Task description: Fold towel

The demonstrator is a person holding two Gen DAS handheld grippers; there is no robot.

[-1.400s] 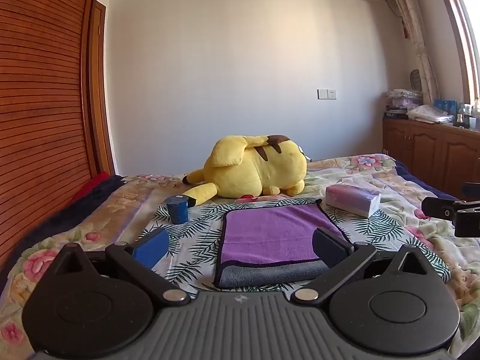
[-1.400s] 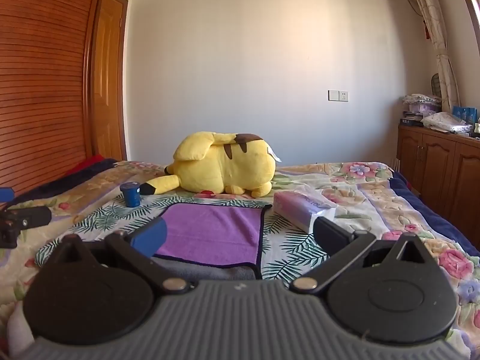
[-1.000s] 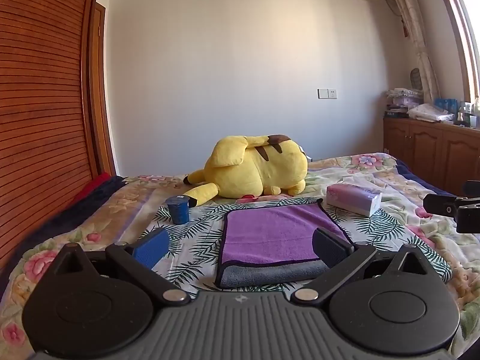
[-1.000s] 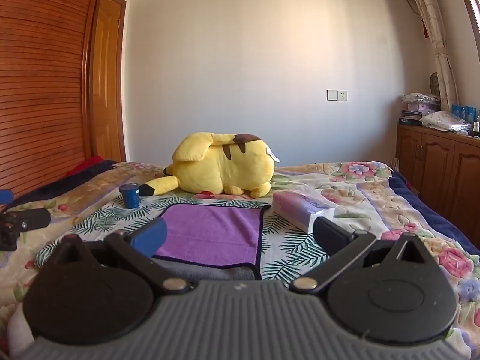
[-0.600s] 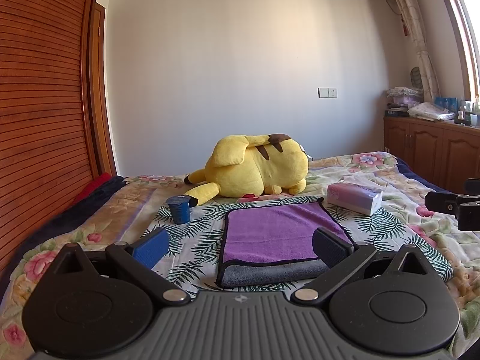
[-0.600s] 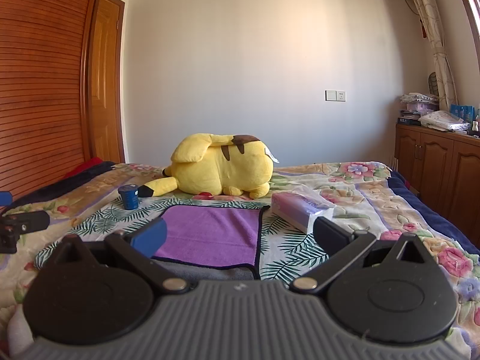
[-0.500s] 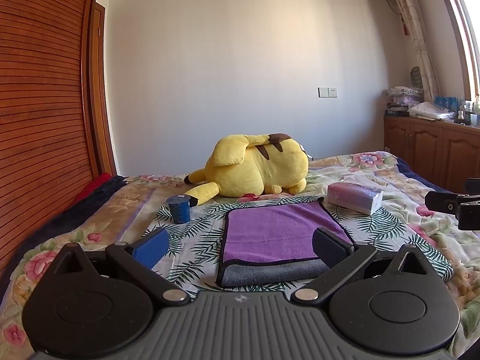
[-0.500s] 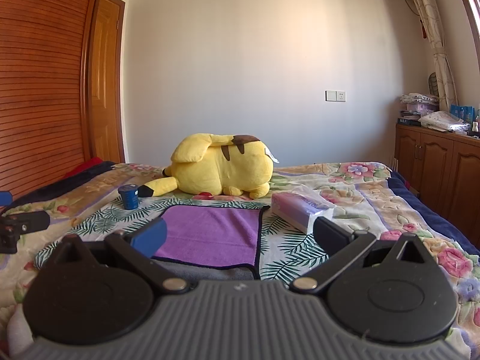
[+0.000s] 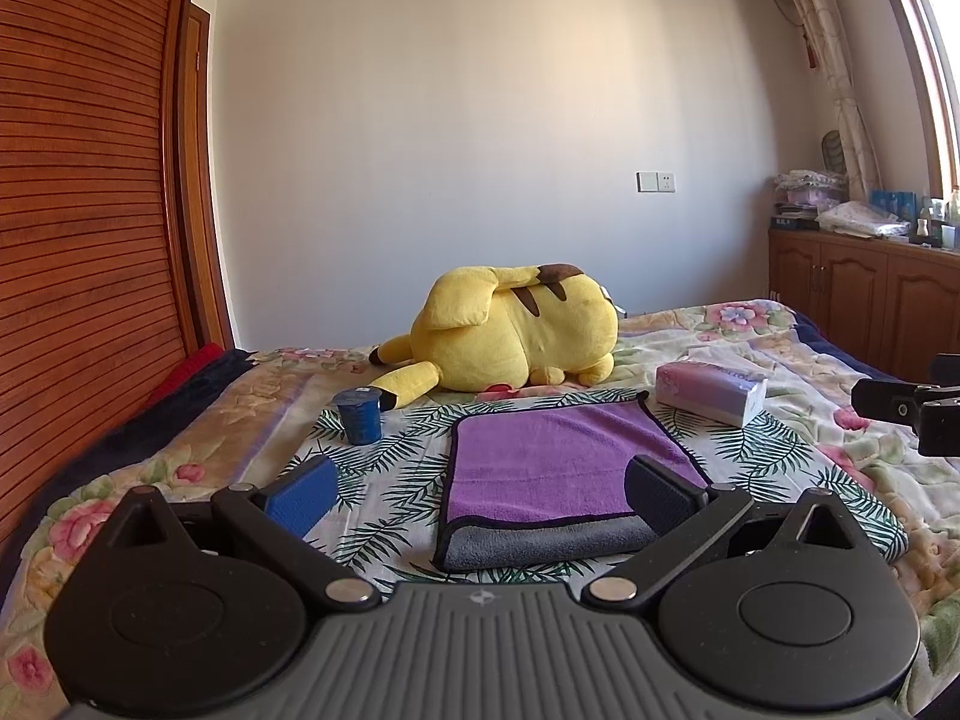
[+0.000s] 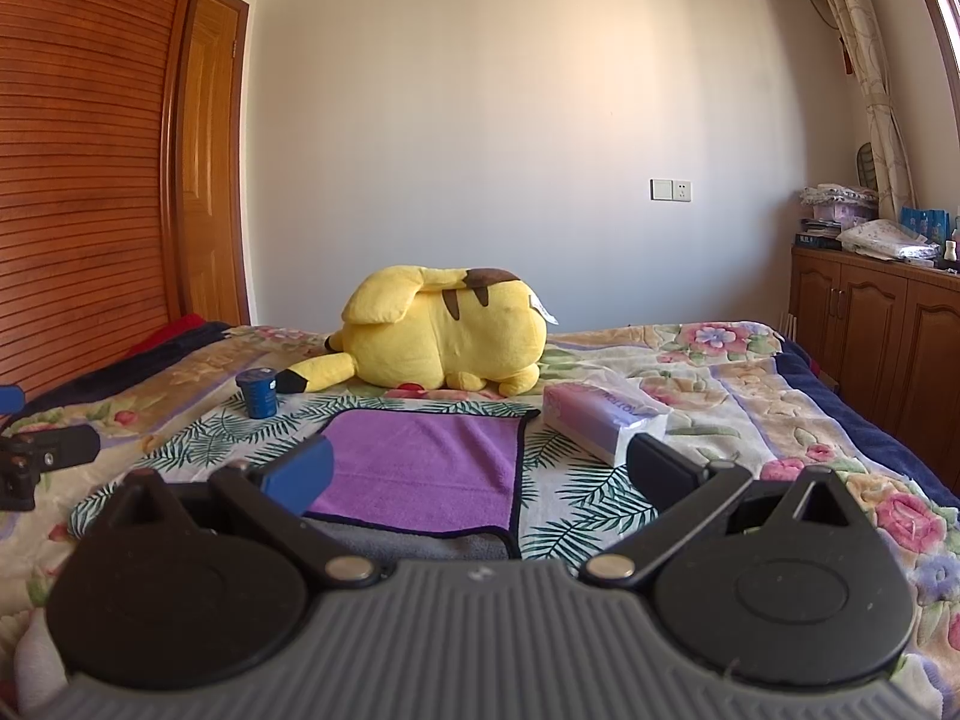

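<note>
Little has moved since the earlier frame: both tools sit a touch lower, jaws as before. The left gripper (image 9: 477, 489) and right gripper (image 10: 477, 471) hang wide open, holding nothing, above the bedspread (image 9: 384, 480). The purple towel (image 9: 564, 462) lies flat w/ its grey underside showing at the near edge, btwn a blue cup (image 9: 358, 414) and tissue pack (image 9: 711, 387); plush toy (image 9: 510, 330) behind. Soft, light, likely floppy cloth; near corners look the best pinch points.

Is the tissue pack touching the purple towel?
Apart. The right wrist view shows a strip of leaf-print bedspread between the tissue pack and the towel.
</note>
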